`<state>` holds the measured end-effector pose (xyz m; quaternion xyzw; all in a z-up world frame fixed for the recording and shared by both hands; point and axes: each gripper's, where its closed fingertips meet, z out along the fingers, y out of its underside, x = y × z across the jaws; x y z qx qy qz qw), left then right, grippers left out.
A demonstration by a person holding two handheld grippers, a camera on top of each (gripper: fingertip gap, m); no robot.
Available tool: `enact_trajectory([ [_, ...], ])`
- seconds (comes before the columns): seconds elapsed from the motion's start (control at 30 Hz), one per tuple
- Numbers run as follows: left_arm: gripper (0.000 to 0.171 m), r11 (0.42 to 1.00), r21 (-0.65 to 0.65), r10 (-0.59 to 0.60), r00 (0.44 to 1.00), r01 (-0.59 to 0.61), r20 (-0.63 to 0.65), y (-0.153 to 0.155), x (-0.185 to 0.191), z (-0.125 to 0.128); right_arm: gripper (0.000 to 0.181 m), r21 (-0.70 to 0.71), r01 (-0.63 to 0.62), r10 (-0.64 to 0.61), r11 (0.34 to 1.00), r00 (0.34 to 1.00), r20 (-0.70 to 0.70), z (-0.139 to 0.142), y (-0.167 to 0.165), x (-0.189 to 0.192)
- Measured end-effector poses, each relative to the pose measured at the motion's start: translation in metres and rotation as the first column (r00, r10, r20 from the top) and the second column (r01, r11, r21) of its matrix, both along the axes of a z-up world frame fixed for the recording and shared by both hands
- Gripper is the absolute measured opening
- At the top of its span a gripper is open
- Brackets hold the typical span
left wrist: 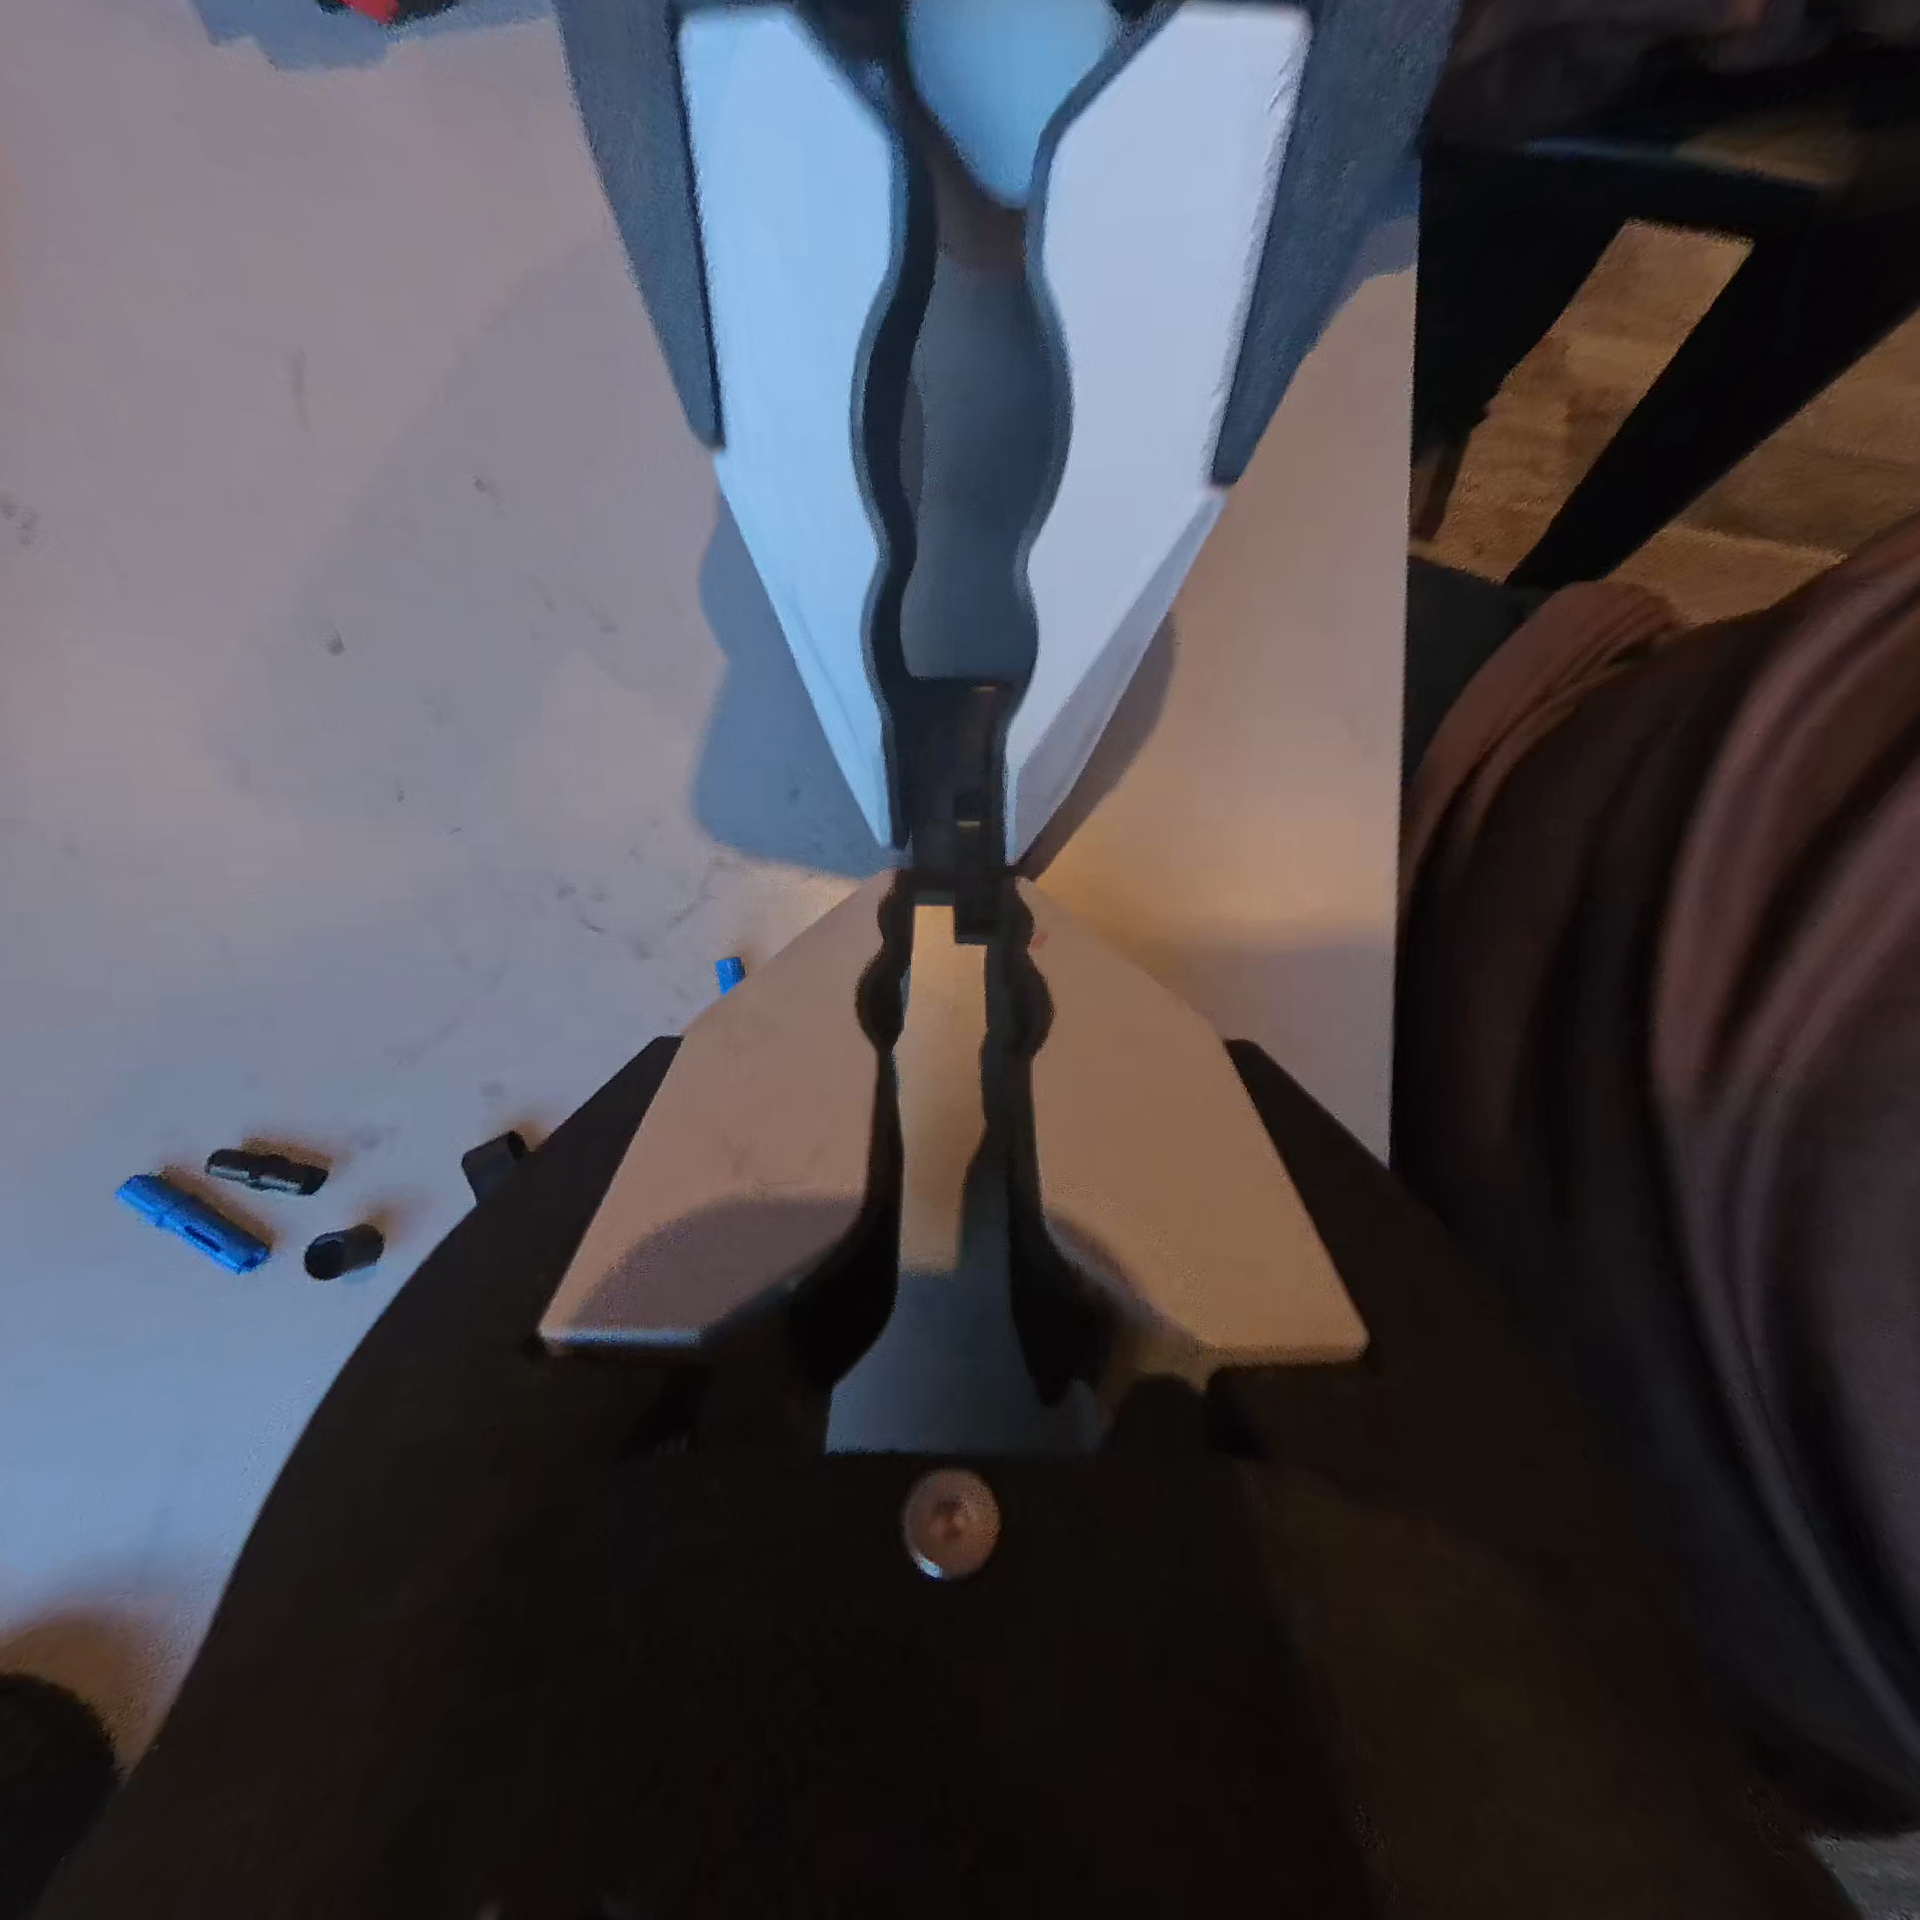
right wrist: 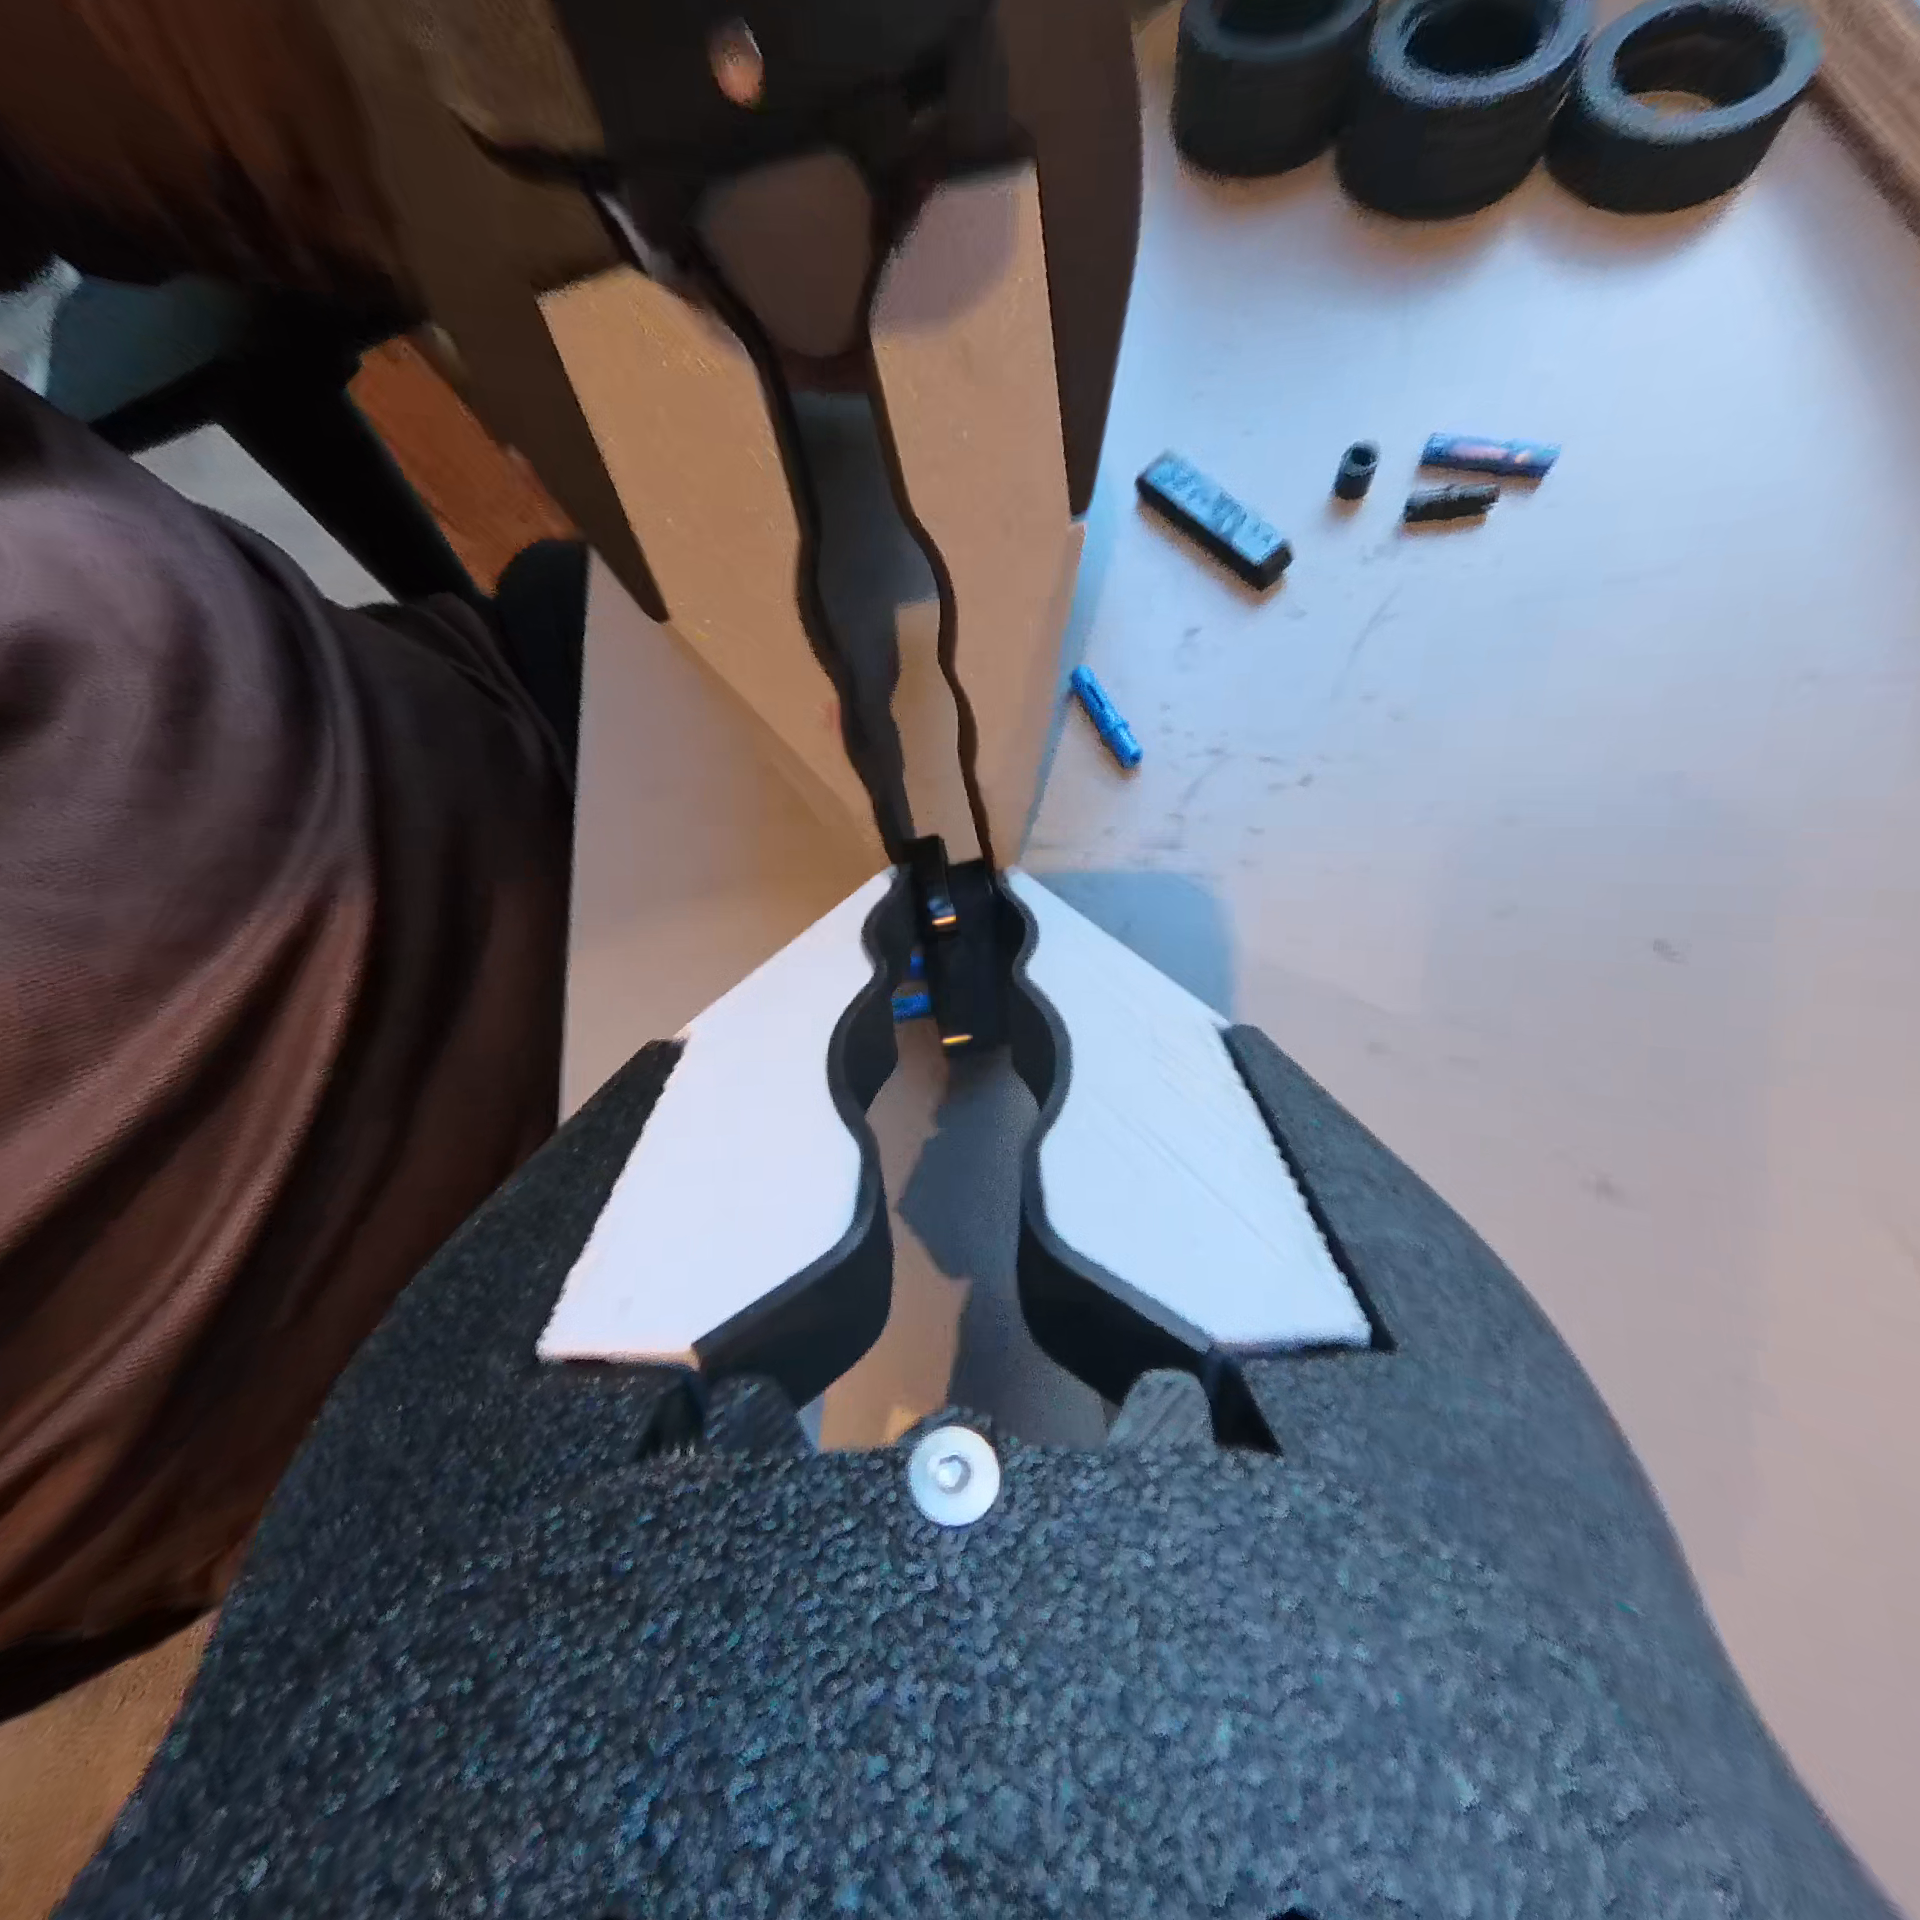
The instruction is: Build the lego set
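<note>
Meeting tip to tip above the white table (left wrist: 312,623) near its front edge, the left gripper (left wrist: 951,914) and right gripper (right wrist: 945,894) are both seen clenched on one small black lego piece (right wrist: 951,966), whose long axis runs along the line between the two sets of fingers, so neither gripper is nearer. Blue pin ends beside the piece inside the right jaws are shown only in the right wrist view, as are three black tyres (right wrist: 1475,104), a black beam (right wrist: 1210,520) and a loose blue pin (right wrist: 1107,717); the left view mainly adds a blue connector (left wrist: 192,1224).
</note>
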<state>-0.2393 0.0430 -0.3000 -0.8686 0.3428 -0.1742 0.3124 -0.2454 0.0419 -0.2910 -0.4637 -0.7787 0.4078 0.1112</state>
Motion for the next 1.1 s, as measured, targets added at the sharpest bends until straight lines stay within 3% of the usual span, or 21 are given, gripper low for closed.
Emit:
enact_trajectory([
  [0.13, 0.014, 1.000, 0.003, 0.014, 0.999, -0.014, 0.032, -0.001, 0.000, 0.000, 0.022, -0.090, 0.029, -0.036, 0.995, 0.996, -0.084, 0.034, 0.014, 0.013],
  [0.3, 0.019, 0.999, -0.027, 0.027, 0.998, -0.026, 0.050, -0.003, 0.001, 0.001, 0.028, 0.022, 0.051, -0.051, 0.998, 0.998, -0.022, 0.009, 0.021, 0.024],
  [0.4, 0.031, 0.997, -0.060, 0.050, 0.996, -0.046, 0.073, -0.008, 0.004, 0.003, 0.028, 0.142, 0.044, -0.044, 0.989, 0.999, 0.002, -0.006, 0.022, 0.024],
  [0.57, 0.027, 0.996, -0.041, 0.085, 0.996, -0.083, 0.042, -0.018, -0.001, 0.002, 0.026, 0.187, 0.059, -0.059, 0.981, 0.998, -0.005, -0.010, 0.026, 0.024],
  [0.73, 0.026, 0.996, -0.072, 0.049, 0.994, -0.043, 0.093, -0.027, 0.026, 0.003, 0.023, 0.220, 0.177, -0.174, 0.959, 0.984, -0.035, -0.008, 0.049, 0.018],
  [0.8, 0.023, 0.998, -0.043, 0.056, 0.998, -0.054, 0.041, -0.027, 0.026, 0.002, 0.022, 0.198, 0.209, -0.200, 0.958, 0.978, -0.065, 0.000, 0.053, 0.018],
  [0.97, 0.025, 0.984, 0.000, 0.179, 0.984, -0.179, -0.016, -0.028, -0.011, 0.015, 0.021, 0.148, 0.267, -0.249, 0.952, 0.960, -0.130, 0.019, 0.057, 0.021],
  [1.1, 0.025, 0.958, 0.033, 0.287, 0.946, -0.285, -0.153, -0.024, -0.061, 0.019, 0.021, 0.146, 0.262, -0.245, 0.954, 0.961, -0.127, 0.017, 0.052, 0.019],
])
